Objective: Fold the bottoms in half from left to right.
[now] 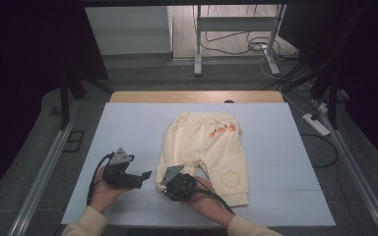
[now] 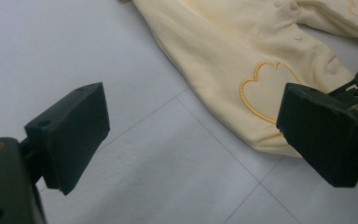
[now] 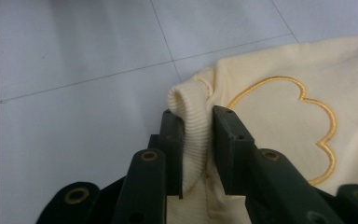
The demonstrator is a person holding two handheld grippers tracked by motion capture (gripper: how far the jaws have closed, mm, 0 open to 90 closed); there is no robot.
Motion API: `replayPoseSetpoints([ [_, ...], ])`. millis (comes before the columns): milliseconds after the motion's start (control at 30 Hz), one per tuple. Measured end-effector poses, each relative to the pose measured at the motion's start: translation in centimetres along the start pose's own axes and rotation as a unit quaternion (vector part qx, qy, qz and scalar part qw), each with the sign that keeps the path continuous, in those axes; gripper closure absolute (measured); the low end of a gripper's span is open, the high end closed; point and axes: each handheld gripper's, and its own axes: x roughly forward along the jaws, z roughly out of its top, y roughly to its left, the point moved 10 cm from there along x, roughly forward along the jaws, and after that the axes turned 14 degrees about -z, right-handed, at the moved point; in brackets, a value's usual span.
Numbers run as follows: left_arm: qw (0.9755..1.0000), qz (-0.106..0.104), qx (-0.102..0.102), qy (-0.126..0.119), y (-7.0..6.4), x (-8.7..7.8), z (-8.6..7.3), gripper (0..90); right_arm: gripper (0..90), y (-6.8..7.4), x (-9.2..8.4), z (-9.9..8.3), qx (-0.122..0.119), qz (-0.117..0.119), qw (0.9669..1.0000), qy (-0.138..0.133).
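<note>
**Right gripper pinches the trouser cuff**

The pale yellow cotton baby trousers (image 1: 206,152) with embroidered outlines lie flat on the white-covered counter (image 1: 128,132). Their ribbed cuff (image 3: 191,135) stands clamped between the fingers (image 3: 172,140) of the right gripper (image 1: 163,183), which are closed on it. The left gripper (image 1: 145,175) sits just beside the trouser leg, its fingers (image 2: 74,135) spread wide apart above bare counter, touching nothing.

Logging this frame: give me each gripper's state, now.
Left gripper: open, holding nothing.
Right gripper: shut on the ribbed cuff of the yellow pants.
</note>
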Motion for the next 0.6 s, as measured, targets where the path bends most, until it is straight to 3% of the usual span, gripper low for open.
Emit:
replayPoseSetpoints([
  [133, 1.0, 0.0, 0.002, -0.003, 0.1, 0.0, 0.3, 9.2, 77.6, -0.1, -0.2, 0.1, 0.019, 0.012, 0.9997, -0.003],
  [400, 0.9999, -0.003, 0.011, -0.009, 0.1, 0.4, 1.7, 9.7, 78.1, 0.0, -1.0, 0.7, 0.016, 0.018, 0.9994, -0.025],
  [600, 0.9999, -0.009, 0.009, -0.011, 0.5, 1.0, 2.8, 10.9, 78.1, 0.1, -1.2, 0.8, 0.02, 0.023, 0.9992, -0.027],
])
